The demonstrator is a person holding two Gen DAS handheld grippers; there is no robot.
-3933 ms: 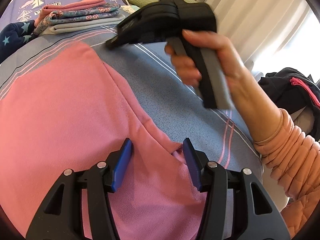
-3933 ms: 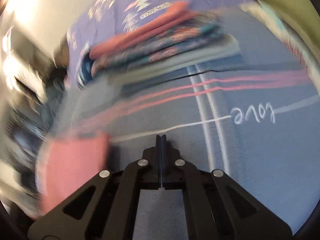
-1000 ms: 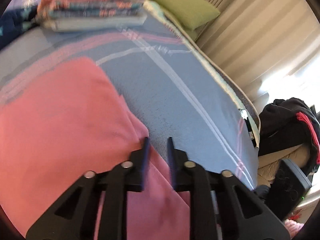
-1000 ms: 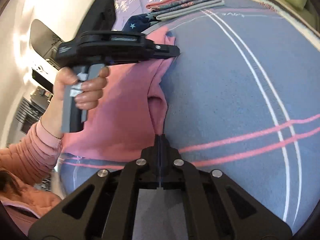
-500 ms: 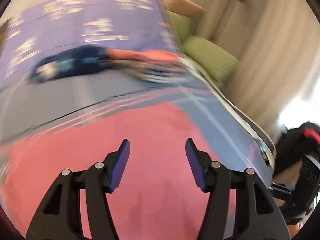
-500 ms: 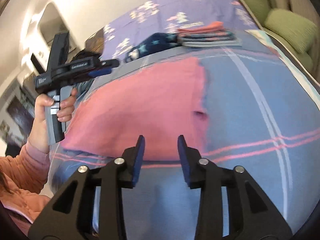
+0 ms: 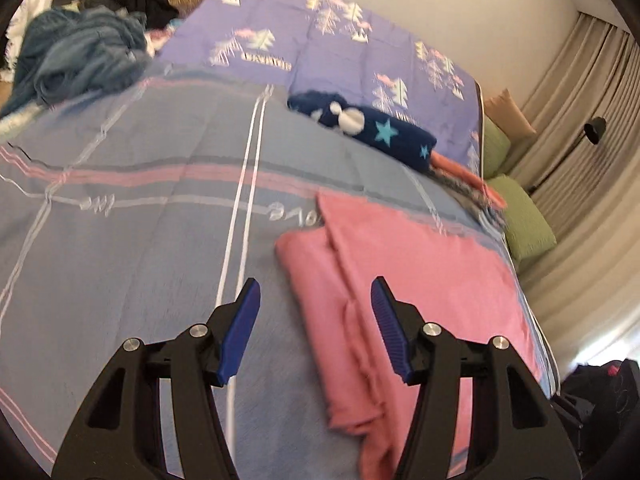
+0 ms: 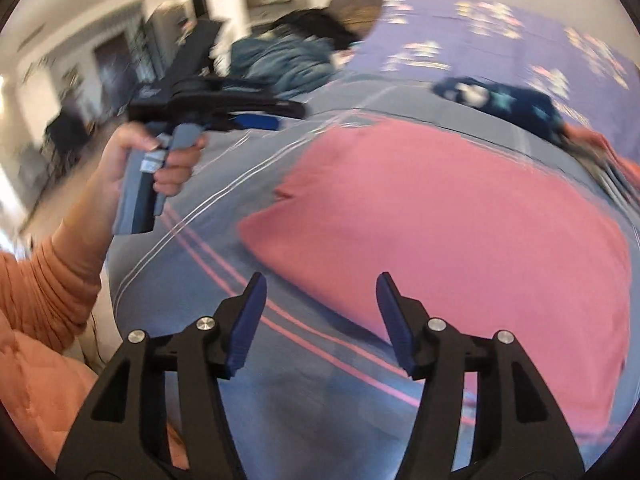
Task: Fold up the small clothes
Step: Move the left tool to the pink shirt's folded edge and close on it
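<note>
A pink garment (image 7: 404, 276) (image 8: 460, 216) lies folded flat on the grey-blue bedspread (image 7: 140, 216) (image 8: 304, 392). My left gripper (image 7: 314, 300) hangs open above the garment's left folded edge, with nothing between its blue pads. It also shows in the right wrist view, where the left gripper (image 8: 256, 118) is held by a hand at the upper left, out over the bedspread. My right gripper (image 8: 320, 296) hovers above the garment's near corner; its jaws are opening and nothing is between them.
A navy garment with stars (image 7: 372, 132) and a stack of folded clothes (image 7: 468, 178) lie beyond the pink one. A heap of blue and dark clothes (image 7: 84, 52) sits at the far left. Green cushions (image 7: 524, 216) and curtains line the right. An orange sleeve (image 8: 44, 280) is at lower left.
Both grippers let go of the pink garment, opened, and pulled back and up. Both views swung left, so the garment now lies folded to the right.
</note>
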